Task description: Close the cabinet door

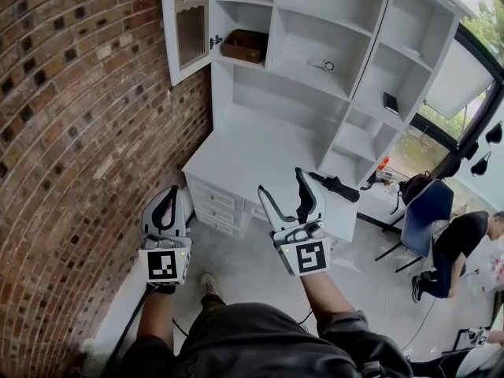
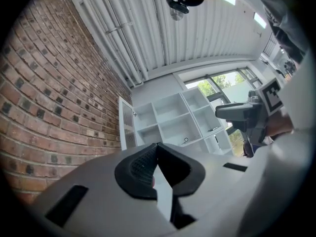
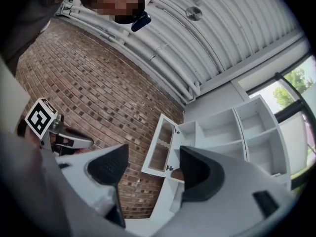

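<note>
White and glass-paned, the cabinet door [image 1: 189, 22] stands swung open at the top left corner of the shelf unit [image 1: 331, 22], its free edge turned out toward the brick wall [image 1: 71, 132]. It lies well ahead of both our grippers and touches neither.

Our left gripper [image 1: 166, 203] is clenched. In the left gripper view its two black pads meet at the tips and hold nothing. The door is far beyond those tips and a little to their left, with the open shelves spreading to the right of it.

Our right gripper [image 1: 282, 189] is released, its jaws spread wide with nothing between them. In the right gripper view the open door shows far off through the gap between the jaws, nearer the right-hand pad, with brick behind it.

Just past the door, inside the compartment it belongs to, a brown box [image 1: 244, 46] sits on the shelf. Below the shelves, between the grippers and the door, is the white desk [image 1: 252, 156]. Its drawers [image 1: 216, 203] are just beyond the left gripper and to its right. A black object [image 1: 337, 186] lies on the desk's edge to the right of the right gripper. Further right, well apart from that gripper, are a blue chair [image 1: 425, 211] and a person [image 1: 465, 242] in dark clothes.
</note>
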Demonstrator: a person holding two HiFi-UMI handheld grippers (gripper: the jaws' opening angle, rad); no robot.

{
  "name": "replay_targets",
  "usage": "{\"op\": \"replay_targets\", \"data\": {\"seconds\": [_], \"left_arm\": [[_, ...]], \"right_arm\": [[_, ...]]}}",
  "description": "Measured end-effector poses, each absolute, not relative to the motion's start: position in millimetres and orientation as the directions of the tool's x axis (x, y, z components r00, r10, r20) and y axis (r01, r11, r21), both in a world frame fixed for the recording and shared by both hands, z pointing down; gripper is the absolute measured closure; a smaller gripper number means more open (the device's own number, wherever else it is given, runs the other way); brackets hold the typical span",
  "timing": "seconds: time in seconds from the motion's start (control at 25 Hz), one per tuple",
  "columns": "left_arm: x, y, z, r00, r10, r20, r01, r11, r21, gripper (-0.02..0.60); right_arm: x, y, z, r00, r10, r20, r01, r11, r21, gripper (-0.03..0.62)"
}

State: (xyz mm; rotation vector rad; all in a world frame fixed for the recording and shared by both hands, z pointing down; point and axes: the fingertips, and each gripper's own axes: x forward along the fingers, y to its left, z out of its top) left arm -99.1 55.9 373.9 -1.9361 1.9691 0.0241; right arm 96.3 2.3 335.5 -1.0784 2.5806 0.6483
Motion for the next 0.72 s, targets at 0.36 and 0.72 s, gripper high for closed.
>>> {"op": "replay_targets", "data": {"seconds": [0.36,0.72], "left_arm": [[-193,-42,373,0.039,-0.964,-0.263,-0.973,0.023,-0.229,0.58],[-266,-99,374,0.065,-0.966,-0.249,-0.974,-0.008,-0.227,0.58]], "right_arm": [[0,-103,327,-0.661,-0.635,-0.399,-0.749,0.596,0.29,0.275],[-93,-177,296,-0.644,-0.625,-0.44,-0.763,0.56,0.321,0.275]]}}
